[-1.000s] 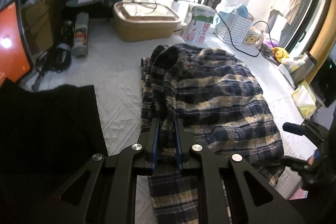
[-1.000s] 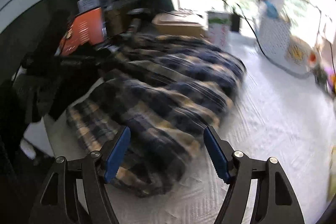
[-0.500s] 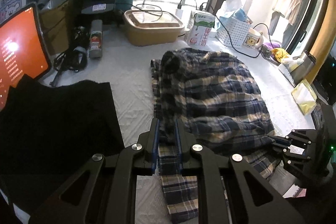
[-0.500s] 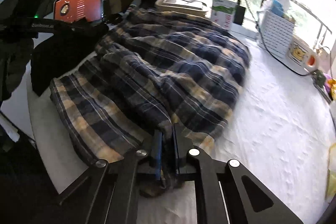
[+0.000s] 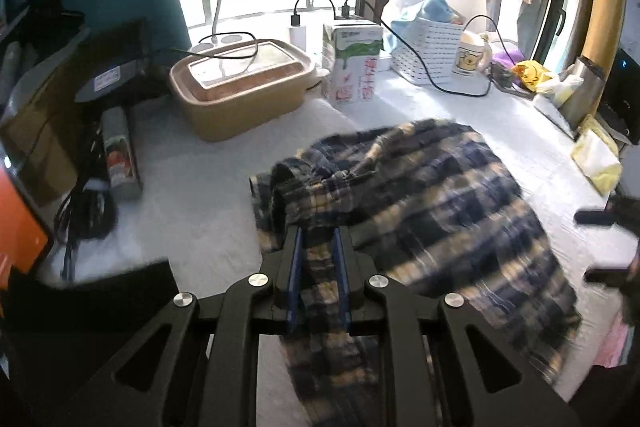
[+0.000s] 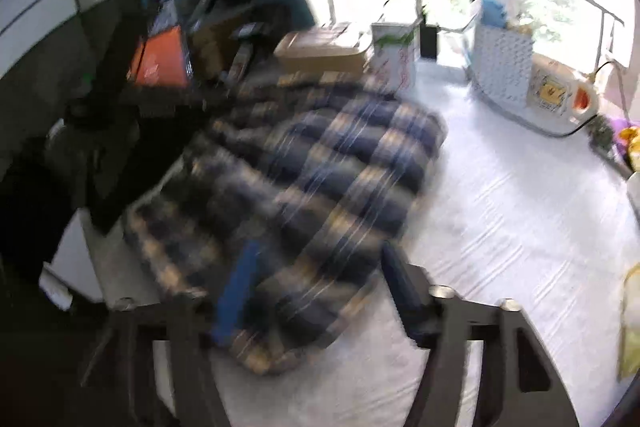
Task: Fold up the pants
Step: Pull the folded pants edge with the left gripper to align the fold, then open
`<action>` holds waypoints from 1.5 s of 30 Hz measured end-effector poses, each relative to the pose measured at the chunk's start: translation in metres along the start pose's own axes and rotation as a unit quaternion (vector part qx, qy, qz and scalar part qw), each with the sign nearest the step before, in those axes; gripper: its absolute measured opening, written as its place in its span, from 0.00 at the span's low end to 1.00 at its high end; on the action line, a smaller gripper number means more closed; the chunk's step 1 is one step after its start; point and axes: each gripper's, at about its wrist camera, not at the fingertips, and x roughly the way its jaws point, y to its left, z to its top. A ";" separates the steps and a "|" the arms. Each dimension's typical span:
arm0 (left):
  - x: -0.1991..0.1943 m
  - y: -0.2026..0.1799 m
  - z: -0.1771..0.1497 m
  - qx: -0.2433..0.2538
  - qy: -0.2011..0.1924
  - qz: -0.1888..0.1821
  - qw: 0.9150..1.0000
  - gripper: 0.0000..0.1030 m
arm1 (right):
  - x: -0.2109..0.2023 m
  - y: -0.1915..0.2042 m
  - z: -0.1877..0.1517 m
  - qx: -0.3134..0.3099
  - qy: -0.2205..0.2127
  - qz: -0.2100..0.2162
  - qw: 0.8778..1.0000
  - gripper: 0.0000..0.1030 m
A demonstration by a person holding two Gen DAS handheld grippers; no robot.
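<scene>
While the left gripper (image 5: 317,239) is clenched on a bunched strip of the plaid pants (image 5: 420,211), the cloth runs between its blue pads and hangs below them toward the near edge of the white table (image 5: 192,187). Beyond and to the right of those fingers the pants lie in a rumpled heap. A tan box (image 5: 236,87) and a milk carton (image 5: 352,63) stand well beyond the fingertips. The right gripper (image 6: 320,263) is opening, its fingers spread wide; the blurred near edge of the pants (image 6: 304,187) lies between them, but neither pad presses on it.
</scene>
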 end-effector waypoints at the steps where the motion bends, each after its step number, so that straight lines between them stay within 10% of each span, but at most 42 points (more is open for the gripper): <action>1: 0.004 0.002 0.002 0.005 0.001 0.002 1.000 0.15 | 0.000 -0.006 0.007 0.004 -0.004 -0.004 1.000 0.66; 10: -0.007 0.014 0.021 -0.009 -0.038 -0.033 0.999 0.15 | 0.062 -0.039 0.078 -0.009 0.000 -0.025 1.000 0.47; 14: 0.017 0.007 0.026 0.030 -0.007 -0.016 0.999 0.15 | 0.111 -0.039 0.097 -0.042 0.045 -0.028 0.998 0.13; 18: 0.047 0.019 0.027 0.022 0.024 -0.004 0.999 0.16 | 0.152 -0.042 0.106 -0.068 0.089 -0.021 0.993 0.13; 26: 0.064 0.034 0.025 0.040 0.003 0.034 0.999 0.51 | 0.167 -0.049 0.110 -0.059 0.079 -0.002 0.995 0.10; 34: 0.023 0.062 0.038 -0.020 -0.036 0.043 0.998 0.51 | 0.142 -0.038 0.122 -0.070 0.050 -0.054 0.995 0.10; 39: -0.017 0.052 0.036 -0.032 -0.080 -0.077 0.993 0.51 | 0.112 -0.017 0.122 -0.077 0.016 0.002 0.997 0.10; 45: 0.041 0.015 0.013 0.015 0.021 -0.086 0.996 0.51 | 0.143 -0.006 0.095 -0.082 0.071 0.014 0.994 0.10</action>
